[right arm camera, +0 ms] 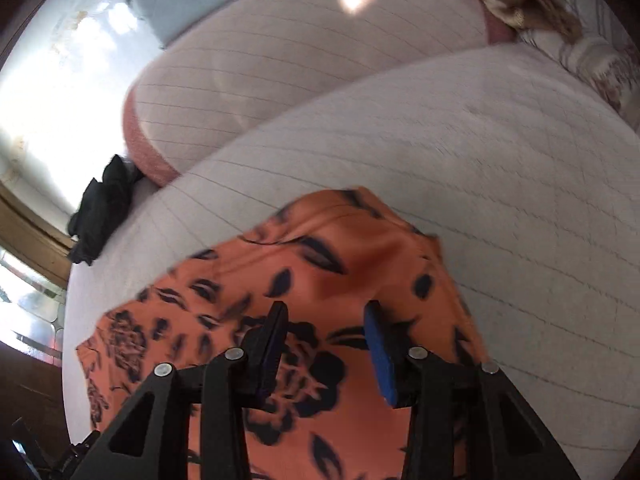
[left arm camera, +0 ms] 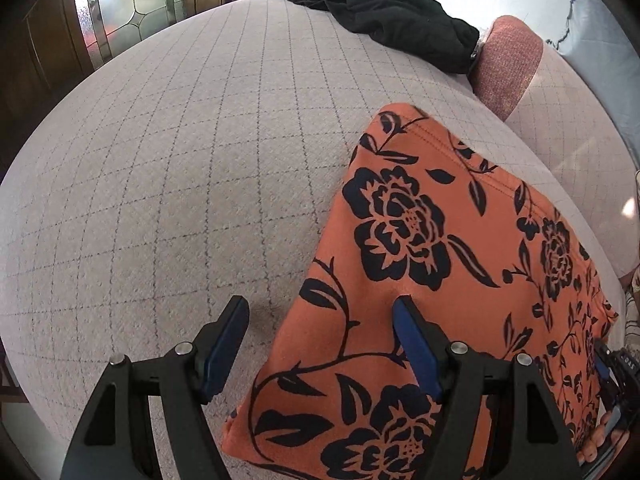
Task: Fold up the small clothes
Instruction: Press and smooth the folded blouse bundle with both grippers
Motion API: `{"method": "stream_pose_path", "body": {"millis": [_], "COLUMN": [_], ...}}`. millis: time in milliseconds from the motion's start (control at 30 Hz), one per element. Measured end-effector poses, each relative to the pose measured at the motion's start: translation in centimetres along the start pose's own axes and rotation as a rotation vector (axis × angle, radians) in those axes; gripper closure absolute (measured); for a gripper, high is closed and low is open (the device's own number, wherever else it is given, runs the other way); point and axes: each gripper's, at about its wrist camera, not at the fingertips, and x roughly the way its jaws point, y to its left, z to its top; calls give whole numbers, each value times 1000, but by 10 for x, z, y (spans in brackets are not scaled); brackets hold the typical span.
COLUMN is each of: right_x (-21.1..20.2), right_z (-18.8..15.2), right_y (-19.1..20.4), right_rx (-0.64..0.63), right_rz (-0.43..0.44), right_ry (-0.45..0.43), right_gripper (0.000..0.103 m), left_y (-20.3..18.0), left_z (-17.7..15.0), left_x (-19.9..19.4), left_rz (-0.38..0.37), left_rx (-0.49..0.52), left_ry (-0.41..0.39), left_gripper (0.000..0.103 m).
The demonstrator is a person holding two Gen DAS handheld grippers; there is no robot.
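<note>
An orange floral garment lies flat and partly folded on a pale checked sofa cushion, with 2 grippers poised above it. At left, the left gripper hangs wide apart and empty, 1 blue pad over bare cushion, the other over the cloth's left edge. At right, the right gripper hovers over the middle of the garment, its blue pads moderately apart and holding nothing; that view is blurred. A black garment waits at the cushion's far end, well apart. The fold in hand likely calls for both grippers pinching the near edge at matching points, lifting evenly, and laying it squarely onto the far hem so no wrinkles are trapped.
</note>
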Motion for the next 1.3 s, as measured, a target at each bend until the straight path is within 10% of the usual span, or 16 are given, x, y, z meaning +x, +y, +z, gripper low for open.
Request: {"method": "stream_pose_path", "body": {"millis": [267,567,1000,1300], "right_x": [-62,-68,-69,-67], "right_z": [-42,-119,-137,-132], "right_y": [-25,-18,27,33], "right_rx": [35,-19,-151,-140], "right_rz": [121,82,234,276], "right_ry": [-70,122,125,103], "right_gripper": [80,80,78,78], "left_y": [0,-32,-50,-60], "left_z": [-2,-46,-82,-74], "left_x": [-24,-30,-92,-83], "left_rz": [-17,80,22,16], "left_rx": [32,288,370,387], "left_ry": [-82,-41,-268,-266], "left_gripper": [27,27,27,27]}}
